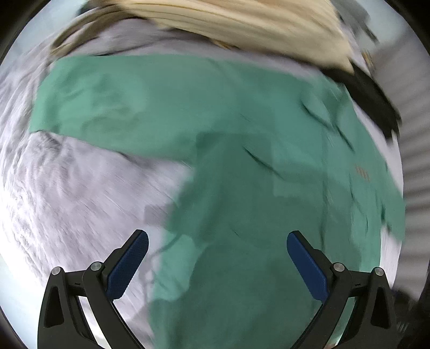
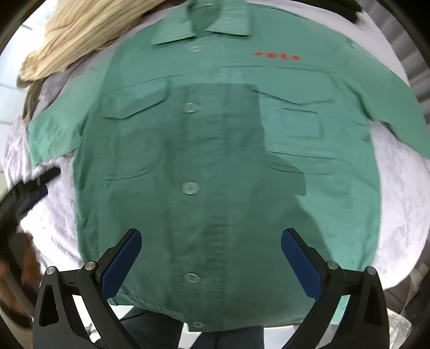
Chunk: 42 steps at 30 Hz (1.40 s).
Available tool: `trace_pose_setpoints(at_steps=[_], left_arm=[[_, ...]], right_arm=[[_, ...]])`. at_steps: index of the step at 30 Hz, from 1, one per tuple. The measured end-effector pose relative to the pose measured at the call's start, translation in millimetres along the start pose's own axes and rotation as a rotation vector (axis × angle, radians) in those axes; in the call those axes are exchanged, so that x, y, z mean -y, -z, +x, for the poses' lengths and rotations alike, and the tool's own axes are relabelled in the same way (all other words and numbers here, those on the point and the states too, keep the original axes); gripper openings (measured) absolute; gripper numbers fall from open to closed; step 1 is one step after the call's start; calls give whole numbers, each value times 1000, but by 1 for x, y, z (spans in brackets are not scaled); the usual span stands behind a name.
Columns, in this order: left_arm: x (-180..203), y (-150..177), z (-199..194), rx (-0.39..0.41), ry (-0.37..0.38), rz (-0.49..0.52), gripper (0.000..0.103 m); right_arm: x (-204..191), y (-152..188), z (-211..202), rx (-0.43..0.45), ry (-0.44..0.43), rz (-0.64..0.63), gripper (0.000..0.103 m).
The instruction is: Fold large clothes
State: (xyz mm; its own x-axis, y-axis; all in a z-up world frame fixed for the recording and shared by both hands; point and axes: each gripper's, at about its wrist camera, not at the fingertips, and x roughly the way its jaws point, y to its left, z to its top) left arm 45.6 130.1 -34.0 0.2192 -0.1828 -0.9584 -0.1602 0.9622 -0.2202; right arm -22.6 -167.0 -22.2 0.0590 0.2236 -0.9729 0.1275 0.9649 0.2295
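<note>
From the left wrist camera, the green shirt (image 1: 242, 166) lies spread on a pale, fuzzy cloth (image 1: 80, 182), one sleeve stretched out sideways toward the far left. The picture is smeared with blur, so finer details are hard to make out. The left gripper (image 1: 217, 241) hangs above the shirt's body with its fingers wide apart, holding nothing. A cream striped garment (image 1: 242, 18) lies beyond the shirt.

From the right wrist camera, the shirt (image 2: 215, 150) lies flat, front up and buttoned, collar at the far end, two chest pockets, red lettering near one shoulder, both short sleeves spread outward. The right gripper (image 2: 211, 239) hovers over the lower hem, fingers wide, empty. The striped garment (image 2: 88, 35) sits at the far left.
</note>
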Motion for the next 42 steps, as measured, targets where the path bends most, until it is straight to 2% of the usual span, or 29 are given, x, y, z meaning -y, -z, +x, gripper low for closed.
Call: trace_pose_setpoints(at_steps=[2,7,12,17,21,22,23,24,25,26,27,30,32,35,37,42], left_arm=[[-30,-16,1,52,-8,-58,103],[-122,-53,0,244,-2,-217,103],[-197,-78,16,335,33,-325,103],[-234,-100,35,372,66,-360,103],[-250,-107,30,428,114,-416,102],[-251,-107,27,447,125,-426,95],[-250,-106,23,461,133,-432,77],[-250,-106,21,460,138,-431,65],[-251,-106,20,451,146,-429,39],[-252,-107,20,449,156,-429,19],[-253,-107,18,457,149,-423,14],[-246,-102,1,508,125,-373,14],[-233,-101,-11,538,152,-336,7],[-205,-107,-33,580,212,-242,7],[-178,-113,-45,601,256,-165,7],[-81,-121,-71,619,394,67,7]], right_arm=[[-10,-1,7,-29,-8,-17,103],[-41,-4,27,-53,-30,-76,103],[-66,-8,39,-63,-59,-118,103],[-85,-14,56,-78,-57,-155,103],[-99,-17,60,-76,-69,-174,103],[-101,-18,61,-75,-73,-179,103],[-103,-19,61,-81,-77,-184,103],[-104,-18,61,-84,-79,-191,103],[-105,-18,62,-86,-80,-194,103],[-106,-18,63,-90,-85,-198,103],[-106,-18,65,-92,-85,-199,103],[-101,-15,65,-92,-90,-193,103],[-102,-16,68,-79,-85,-184,103],[-93,-17,66,-54,-88,-158,103],[-85,-18,61,-32,-94,-138,103],[-53,-22,36,55,-121,-79,103]])
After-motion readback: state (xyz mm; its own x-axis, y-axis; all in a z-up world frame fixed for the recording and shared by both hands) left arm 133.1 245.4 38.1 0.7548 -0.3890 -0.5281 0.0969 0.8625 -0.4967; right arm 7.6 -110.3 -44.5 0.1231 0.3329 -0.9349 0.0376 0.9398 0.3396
